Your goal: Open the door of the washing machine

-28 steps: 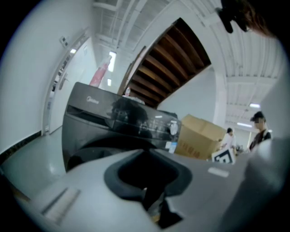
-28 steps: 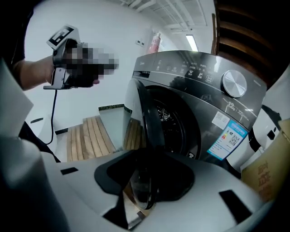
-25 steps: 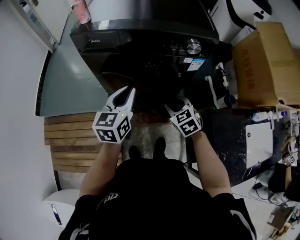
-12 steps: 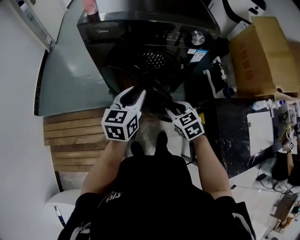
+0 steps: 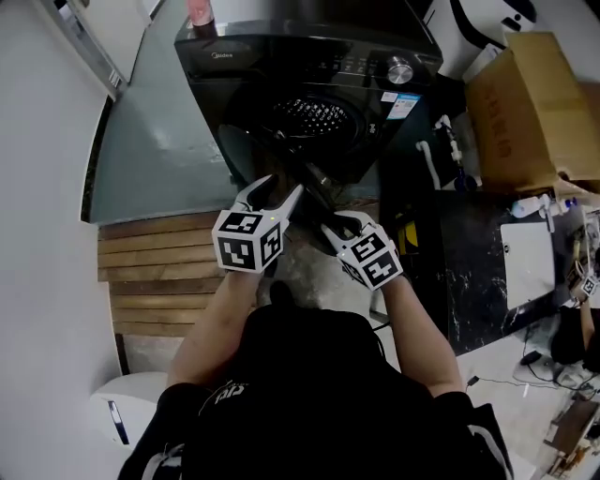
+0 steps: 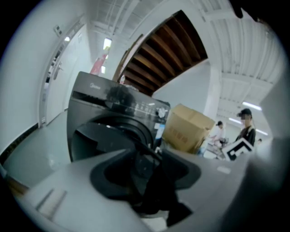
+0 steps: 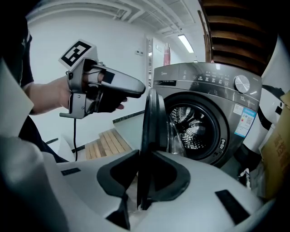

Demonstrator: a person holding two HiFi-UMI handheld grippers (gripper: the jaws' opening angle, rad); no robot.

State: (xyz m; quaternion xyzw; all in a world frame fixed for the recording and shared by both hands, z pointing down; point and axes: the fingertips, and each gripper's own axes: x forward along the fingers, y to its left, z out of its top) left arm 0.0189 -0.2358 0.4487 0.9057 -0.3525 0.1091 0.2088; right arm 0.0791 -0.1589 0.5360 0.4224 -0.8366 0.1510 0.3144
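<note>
Door (image 7: 149, 113) between closing right claw (image 7: 145, 155) jaws

Dark machine, silver drum, brown wood and card

The washing machine (image 5: 309, 66) is charcoal black with a glossy front; its door (image 7: 152, 127) has a black rim around clear glass; the drum (image 7: 195, 124) is silver, dotted all over with small holes; the knob (image 5: 400, 68) is shiny silver; the label (image 5: 403, 103) is blue and white; the bottle (image 5: 201, 13) is pink; the cardboard box (image 5: 525, 103) is tan with faint reddish print; the wooden slats (image 5: 159, 272) make warm brown stripes; the person's top (image 5: 309, 394) is plain black.
</note>
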